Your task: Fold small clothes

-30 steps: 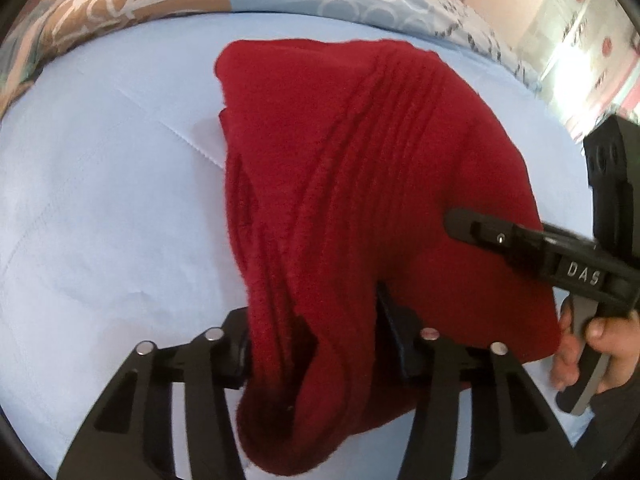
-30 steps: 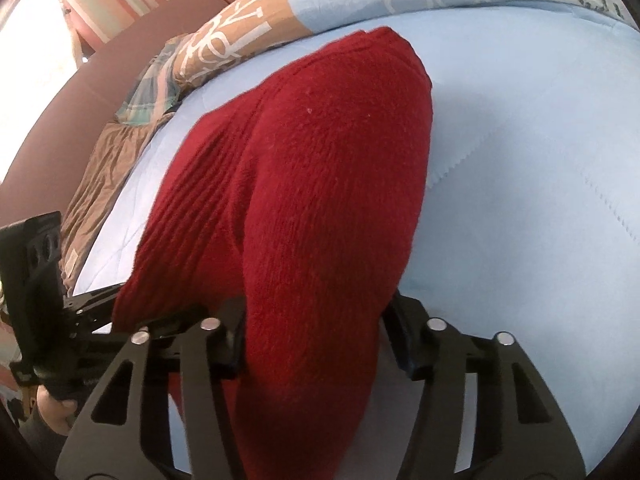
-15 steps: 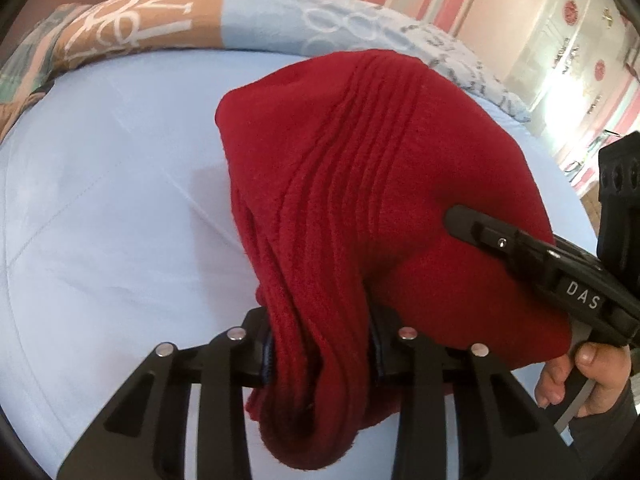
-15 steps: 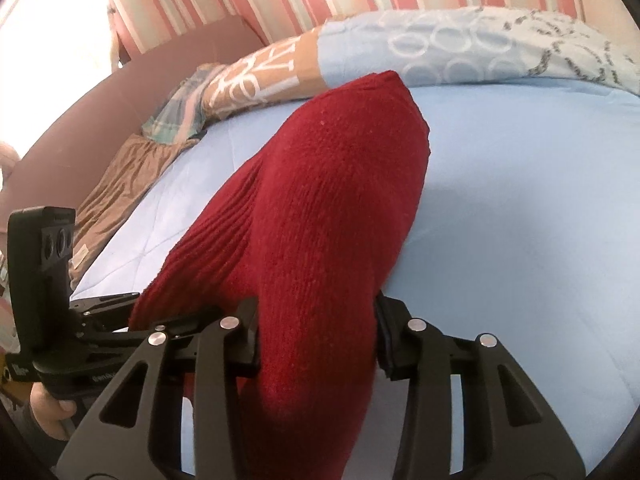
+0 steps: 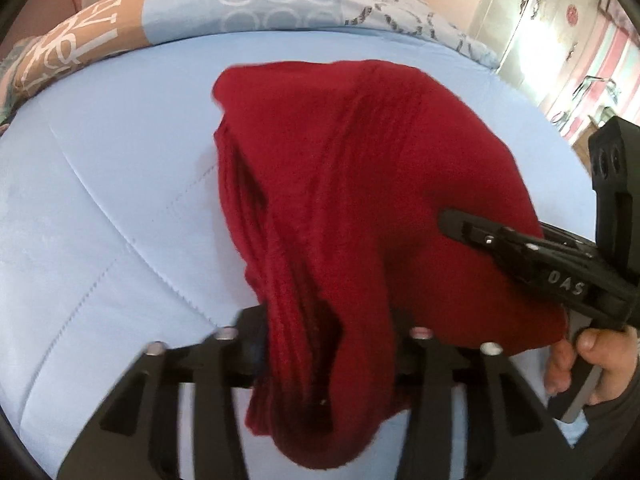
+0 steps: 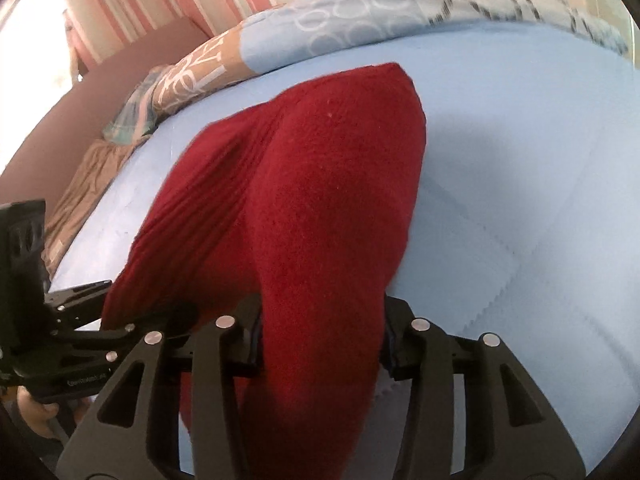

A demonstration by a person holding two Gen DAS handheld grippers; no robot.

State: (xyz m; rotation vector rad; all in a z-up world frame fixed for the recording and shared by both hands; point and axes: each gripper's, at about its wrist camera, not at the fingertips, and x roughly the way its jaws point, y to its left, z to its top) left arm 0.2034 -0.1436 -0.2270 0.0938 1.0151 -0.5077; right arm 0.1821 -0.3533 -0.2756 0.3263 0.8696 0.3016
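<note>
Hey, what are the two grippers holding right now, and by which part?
Both grip the red knitted garment: the left gripper holds a bunched ribbed edge, the right gripper a thick fold; jaws opening.

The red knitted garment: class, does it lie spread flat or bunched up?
Bunched up. The red knitted garment hangs in thick folds, gathered between both tongs above the blue bedcover, not flat.

L gripper (image 5: 326, 356): blk, slotted fingers, silver screws | R gripper (image 6: 320, 344): same, "DAS" label | grey sleeve (image 5: 612, 432)

One red knitted garment (image 5: 360, 184), two black grippers, left (image 5: 328, 344) and right (image 6: 320, 340), one pale blue quilt (image 5: 112, 208) and one patterned pillow (image 5: 272, 0).
</note>
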